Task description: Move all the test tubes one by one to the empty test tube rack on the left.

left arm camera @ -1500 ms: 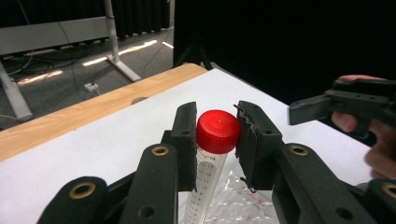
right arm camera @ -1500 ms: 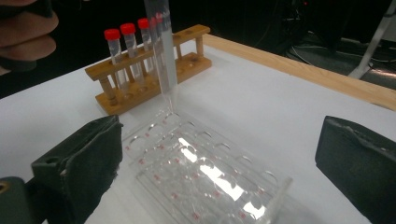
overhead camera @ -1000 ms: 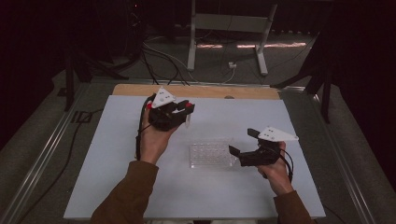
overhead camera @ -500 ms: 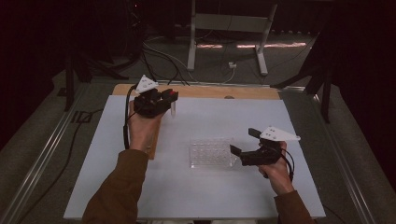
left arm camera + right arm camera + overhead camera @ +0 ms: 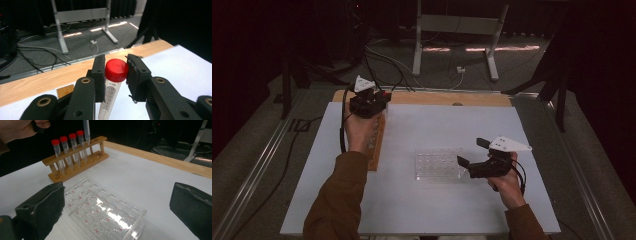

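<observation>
My left gripper (image 5: pixel 373 101) (image 5: pixel 115 66) is shut on a clear graduated tube (image 5: pixel 113 85) just under its red cap, and holds it upright. It hangs over the far end of a wooden tube rack (image 5: pixel 377 142) (image 5: pixel 75 167) at the table's left. In the right gripper view the held tube's lower end (image 5: pixel 86 131) hovers just above the rack's top bar, beside several red-capped tubes standing in it. My right gripper (image 5: pixel 472 151) (image 5: pixel 120 192) stands open and level at the right edge of a clear well plate (image 5: pixel 439 164) (image 5: pixel 105 212), without touching it.
The white table top (image 5: pixel 437 125) ends in a wooden strip (image 5: pixel 447 98) along its far edge. Beyond it, cables (image 5: pixel 382 57) lie on the floor around a metal stand (image 5: pixel 452 30). Metal rails run along both sides of the table.
My left hand has carried the tube left and away from me, from over the table's middle to above the rack's far end. The right gripper has stayed put.
</observation>
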`<state>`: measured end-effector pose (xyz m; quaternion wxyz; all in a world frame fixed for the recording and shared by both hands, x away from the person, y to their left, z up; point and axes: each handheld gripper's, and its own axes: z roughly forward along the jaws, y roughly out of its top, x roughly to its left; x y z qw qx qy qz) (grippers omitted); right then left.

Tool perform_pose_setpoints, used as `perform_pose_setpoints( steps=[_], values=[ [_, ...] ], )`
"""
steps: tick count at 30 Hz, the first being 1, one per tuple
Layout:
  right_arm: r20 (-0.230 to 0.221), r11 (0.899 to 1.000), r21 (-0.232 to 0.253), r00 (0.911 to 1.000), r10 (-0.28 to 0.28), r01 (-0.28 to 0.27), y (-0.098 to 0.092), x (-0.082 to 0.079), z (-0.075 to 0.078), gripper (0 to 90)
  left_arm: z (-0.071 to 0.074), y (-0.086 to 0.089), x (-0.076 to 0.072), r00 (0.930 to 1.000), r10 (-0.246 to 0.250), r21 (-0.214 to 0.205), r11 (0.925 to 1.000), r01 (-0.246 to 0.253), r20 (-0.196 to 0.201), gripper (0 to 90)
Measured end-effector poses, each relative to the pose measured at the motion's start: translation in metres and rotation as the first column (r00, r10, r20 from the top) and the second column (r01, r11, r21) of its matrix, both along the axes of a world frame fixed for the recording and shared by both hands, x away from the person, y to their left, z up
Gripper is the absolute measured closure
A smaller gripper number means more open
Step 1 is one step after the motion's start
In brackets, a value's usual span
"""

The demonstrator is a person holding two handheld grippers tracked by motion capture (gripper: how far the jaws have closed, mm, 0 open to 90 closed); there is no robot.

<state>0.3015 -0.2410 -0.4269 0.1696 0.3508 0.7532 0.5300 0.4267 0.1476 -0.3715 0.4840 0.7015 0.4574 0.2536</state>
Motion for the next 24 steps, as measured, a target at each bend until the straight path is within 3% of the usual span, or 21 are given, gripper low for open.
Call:
perform_pose_setpoints(
  steps=[6,12,16,19,24],
  values=[
    [-0.001,1.000,0.001,1.0000,0.001,-0.001,-0.001,0.000,-0.001,0.0,-0.001,0.003,0.004,0.9976,0.062,0.003,0.9981,-0.062,0.031,70.9],
    [0.001,1.000,0.003,1.0000,0.001,-0.001,-0.003,-0.001,0.000,0.0,-0.004,0.010,0.006,0.9935,0.112,0.003,0.9937,-0.112,0.023,70.9],
    [0.002,1.000,0.001,1.0000,0.000,0.000,-0.004,-0.001,-0.001,0.0,-0.008,0.017,0.008,0.9921,0.125,0.000,0.9921,-0.125,0.000,70.9],
    [-0.001,1.000,-0.004,1.0000,0.002,-0.002,-0.003,-0.001,-0.003,0.0,-0.012,0.020,0.009,0.9904,0.136,0.025,0.9905,-0.135,-0.028,70.8],
    [-0.005,1.000,-0.001,1.0000,0.000,0.000,-0.003,-0.002,-0.003,0.0,-0.021,0.027,0.009,0.9864,0.149,0.011,0.9888,-0.149,-0.069,70.8]
  ],
)
